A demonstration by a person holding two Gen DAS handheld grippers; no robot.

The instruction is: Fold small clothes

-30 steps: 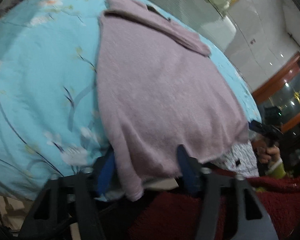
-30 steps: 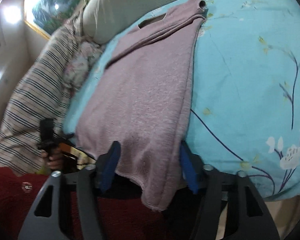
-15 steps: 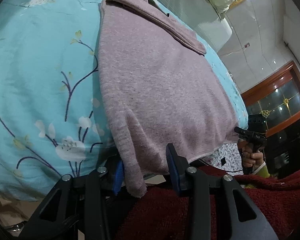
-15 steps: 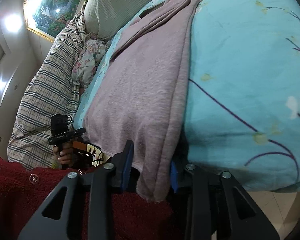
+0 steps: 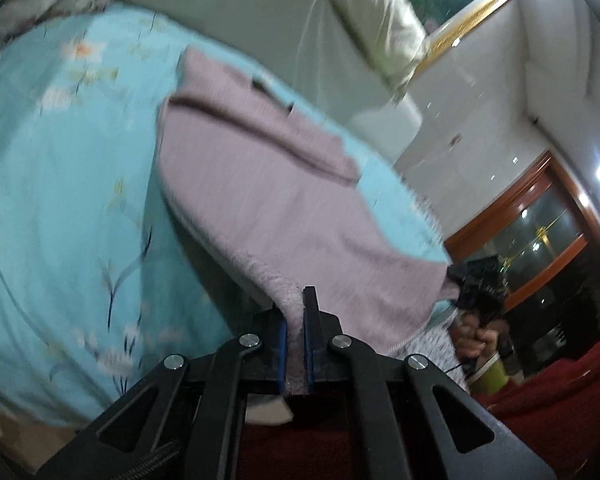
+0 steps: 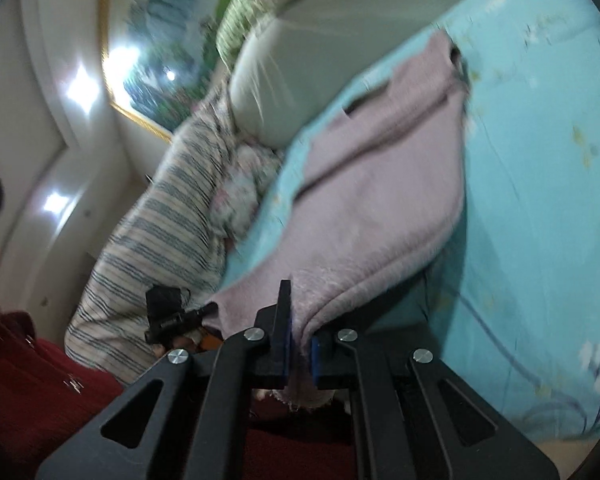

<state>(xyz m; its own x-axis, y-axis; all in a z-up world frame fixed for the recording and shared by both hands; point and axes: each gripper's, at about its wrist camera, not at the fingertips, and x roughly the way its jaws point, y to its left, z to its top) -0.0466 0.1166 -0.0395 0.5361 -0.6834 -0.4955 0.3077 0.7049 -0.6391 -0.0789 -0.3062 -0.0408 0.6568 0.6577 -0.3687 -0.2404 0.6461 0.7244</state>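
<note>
Your left gripper [image 5: 295,344] has its blue-padded fingers [image 5: 310,340] pressed together on the near hem of the pink sweater [image 5: 284,200], one corner of the knit pinched between the pads and a short tail of fabric hanging out below them. Your right gripper [image 6: 299,354] is doing the same at the other near corner, its fingers [image 6: 281,344] clamped on a bunched fold of the sweater [image 6: 384,200]. Both grippers point forward along the garment toward the head of the bed, held low near the bed's edge, so the hem rises off the turquoise floral bedsheet [image 5: 60,200] with shadow beneath it, while the far part, with a sleeve folded across, lies flat on the sheet. From the left view your right hand [image 5: 480,332] shows at the far corner, partly hidden by the sweater's edge; from the right view only a dark part of the other gripper and a bit of hand peek past the fabric. Both pictures are motion-blurred, so the knit's texture and the sheet's pattern smear. The striped blanket [image 6: 160,240] and grey-green pillow [image 6: 300,92] lie beyond, cut off by the lens rim.
</note>
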